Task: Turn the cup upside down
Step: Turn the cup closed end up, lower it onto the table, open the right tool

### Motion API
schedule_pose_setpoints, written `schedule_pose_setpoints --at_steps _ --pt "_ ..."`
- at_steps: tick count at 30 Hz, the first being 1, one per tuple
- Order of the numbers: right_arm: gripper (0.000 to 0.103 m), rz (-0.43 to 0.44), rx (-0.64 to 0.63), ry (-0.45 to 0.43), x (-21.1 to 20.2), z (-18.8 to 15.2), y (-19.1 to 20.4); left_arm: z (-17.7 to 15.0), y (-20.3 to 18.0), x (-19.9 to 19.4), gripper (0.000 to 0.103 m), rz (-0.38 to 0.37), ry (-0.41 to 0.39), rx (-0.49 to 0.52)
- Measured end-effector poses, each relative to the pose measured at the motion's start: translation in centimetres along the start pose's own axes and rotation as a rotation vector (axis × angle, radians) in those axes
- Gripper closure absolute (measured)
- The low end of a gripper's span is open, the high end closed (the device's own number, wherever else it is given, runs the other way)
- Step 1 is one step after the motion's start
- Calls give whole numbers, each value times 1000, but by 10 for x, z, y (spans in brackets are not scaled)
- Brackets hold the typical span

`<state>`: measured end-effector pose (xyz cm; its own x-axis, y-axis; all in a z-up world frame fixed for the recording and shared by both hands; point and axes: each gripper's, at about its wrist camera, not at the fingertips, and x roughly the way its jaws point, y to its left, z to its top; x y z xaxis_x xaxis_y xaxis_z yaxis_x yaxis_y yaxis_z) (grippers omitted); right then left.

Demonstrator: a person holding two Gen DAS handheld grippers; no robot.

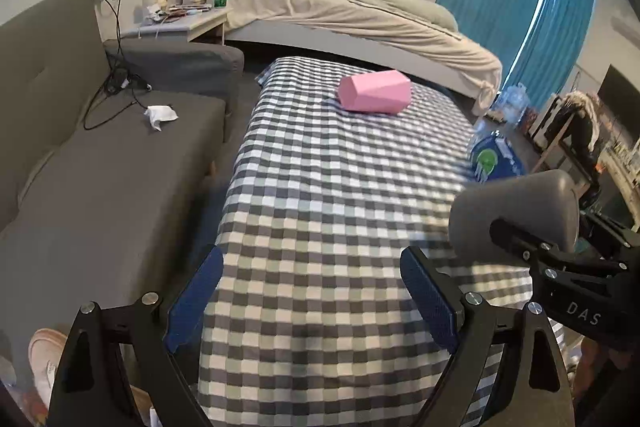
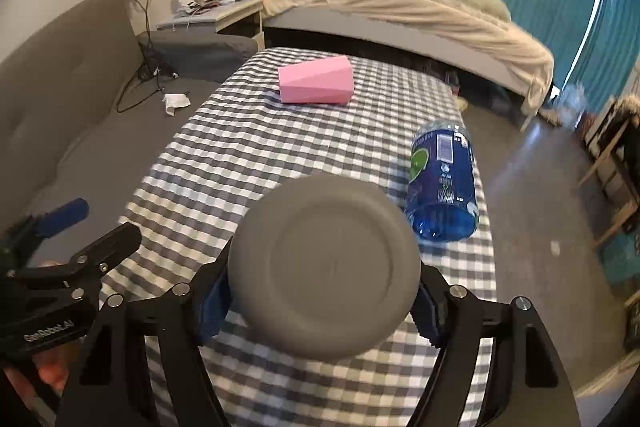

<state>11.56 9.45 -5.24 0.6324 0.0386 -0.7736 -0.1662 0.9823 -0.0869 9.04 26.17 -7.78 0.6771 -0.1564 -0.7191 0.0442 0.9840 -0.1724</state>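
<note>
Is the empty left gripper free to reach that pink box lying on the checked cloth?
Probably yes. The left gripper is open and holds nothing, and only bare checked cloth lies between it and the pink box. The right gripper, holding the grey cup, sits off to the side.

A pink faceted plastic container (image 2: 316, 83) is lying on its side on the grey-and-white checked tablecloth (image 2: 256, 155), far ahead of the jaws. A blue plastic bottle (image 2: 442, 183) is lying just beyond and right of them.
</note>
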Motion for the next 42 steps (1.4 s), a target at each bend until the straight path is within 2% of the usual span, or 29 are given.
schedule_pose_setpoints --at_steps 4,15,19,23,25,27,34,42 --pt "30 3 3 -31 8 -9 2 -5 1 -1 10 48 -17 18" --pt "31 38 -26 -45 18 -17 2 -6 14 11 10 56 -13 -76" --pt "31 71 1 -71 12 -25 -6 -6 7 19 10 63 -1 -60" --pt "28 109 7 -3 25 -34 -5 -6 -3 25 10 53 13 -38" --pt "28 95 -22 35 34 -41 0 -7 -7 28 10 60 18 -24" --pt "31 99 -34 33 38 -45 4 -8 -8 31 10 64 22 -11" --pt "33 116 -47 -2 39 -44 9 -6 -1 33 10 96 7 -18" --pt "33 104 -45 -28 60 -21 17 -9 15 34 10 130 18 -37"
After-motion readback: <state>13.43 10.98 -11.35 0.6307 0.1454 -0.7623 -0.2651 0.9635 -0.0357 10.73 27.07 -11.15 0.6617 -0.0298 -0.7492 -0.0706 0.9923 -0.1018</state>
